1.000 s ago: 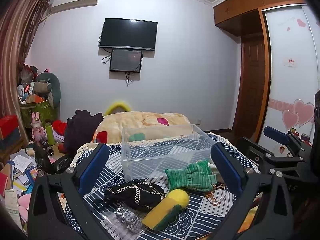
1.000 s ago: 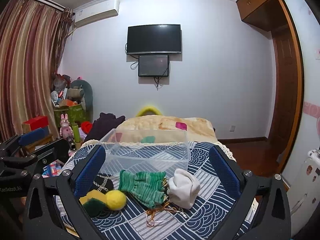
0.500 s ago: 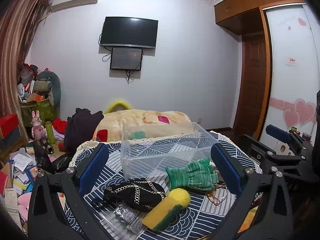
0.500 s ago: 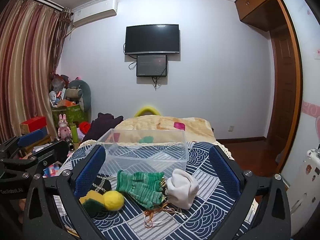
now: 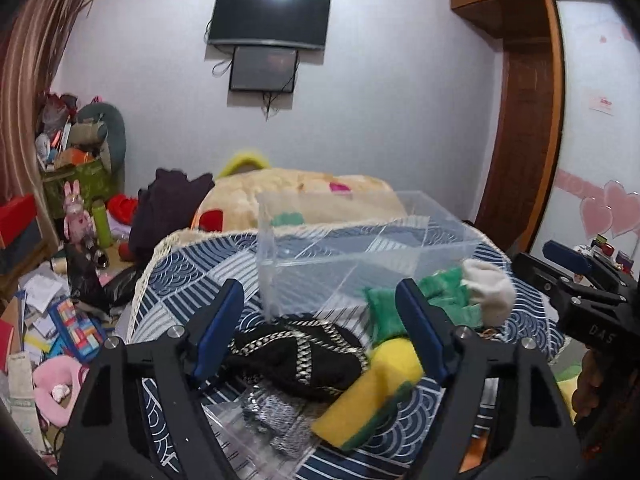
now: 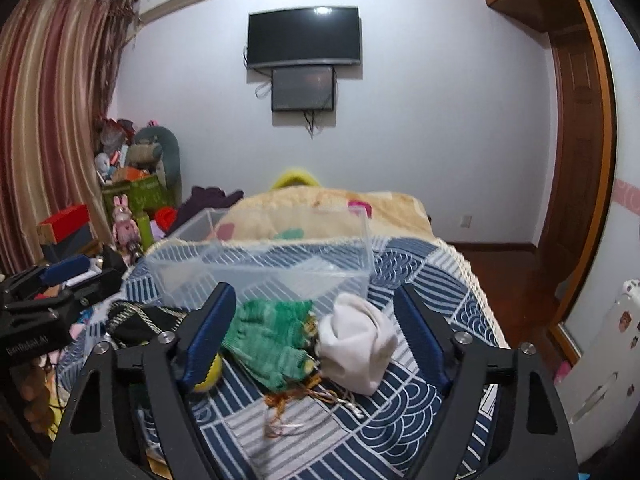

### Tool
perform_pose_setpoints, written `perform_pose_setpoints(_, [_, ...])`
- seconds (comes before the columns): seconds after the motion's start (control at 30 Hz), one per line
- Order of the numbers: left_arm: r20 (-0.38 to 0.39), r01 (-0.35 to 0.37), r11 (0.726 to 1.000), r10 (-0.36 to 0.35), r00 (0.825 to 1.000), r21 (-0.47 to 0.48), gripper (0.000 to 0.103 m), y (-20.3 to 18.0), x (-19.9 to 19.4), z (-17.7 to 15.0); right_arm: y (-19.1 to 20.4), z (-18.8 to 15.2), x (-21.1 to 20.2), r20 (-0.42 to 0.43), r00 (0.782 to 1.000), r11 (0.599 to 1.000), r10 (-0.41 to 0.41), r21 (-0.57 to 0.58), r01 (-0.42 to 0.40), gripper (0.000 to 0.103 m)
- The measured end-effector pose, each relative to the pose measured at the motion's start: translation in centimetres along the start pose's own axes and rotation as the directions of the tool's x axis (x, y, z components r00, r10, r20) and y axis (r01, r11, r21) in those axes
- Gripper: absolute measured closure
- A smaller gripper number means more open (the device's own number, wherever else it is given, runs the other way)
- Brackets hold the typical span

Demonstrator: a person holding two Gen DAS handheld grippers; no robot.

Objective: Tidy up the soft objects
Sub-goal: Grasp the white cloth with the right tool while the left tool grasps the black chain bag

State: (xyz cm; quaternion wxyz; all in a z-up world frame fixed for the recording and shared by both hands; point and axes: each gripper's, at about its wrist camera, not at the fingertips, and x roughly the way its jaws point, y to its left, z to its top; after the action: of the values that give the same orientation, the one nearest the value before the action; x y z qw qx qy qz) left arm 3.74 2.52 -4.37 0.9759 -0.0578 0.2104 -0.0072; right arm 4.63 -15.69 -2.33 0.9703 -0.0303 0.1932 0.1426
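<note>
On a blue patterned tablecloth [image 6: 404, 396] lie a black chained pouch [image 5: 296, 356], a yellow-green sponge [image 5: 372, 396], green knit gloves [image 6: 272, 336] and a white rolled sock [image 6: 356, 340], in front of a clear plastic box [image 5: 360, 256]. My left gripper [image 5: 320, 320] is open, just above the black pouch, empty. My right gripper [image 6: 316, 320] is open, its fingers either side of the gloves and sock, empty. The box also shows in the right wrist view [image 6: 264, 264].
A bed with a beige blanket [image 6: 320, 212] stands behind the table. Clutter and toys cover the floor at left [image 5: 60, 320]. A wooden door [image 5: 524, 128] is at right. A clear packet with silver fabric [image 5: 264, 420] lies at the table's near edge.
Both grippers have moved forward and down toward the objects on the table, and their fingers stand closer together. The objects have not moved.
</note>
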Motion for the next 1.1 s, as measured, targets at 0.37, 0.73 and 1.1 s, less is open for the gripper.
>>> perform_pose_setpoints(0.37, [-0.195, 0.024, 0.988, -0.054, 0.979, -0.151, 0.025, 4.4, 5.6, -2.4, -3.1, -2.3, 3.6, -0.174, 0.985, 0.994, -0.011, 0.104, 0.03, 0.045])
perform_pose_setpoints(0.73, [-0.202, 0.054, 0.997, -0.065, 0.977, -0.061, 0.058, 2.2, 6.0, -2.8, -3.2, -3.4, 3.8, -0.207, 0.977, 0.99, 0.056, 0.138, -0.027, 0.08])
perform_pose_setpoints(1.1, [-0.158, 0.073, 0.994, -0.086, 0.984, -0.081, 0.082, 2.3, 3.9, -1.3, -3.3, -1.6, 2.5, -0.155, 0.987, 0.992, 0.036, 0.127, -0.016, 0.085])
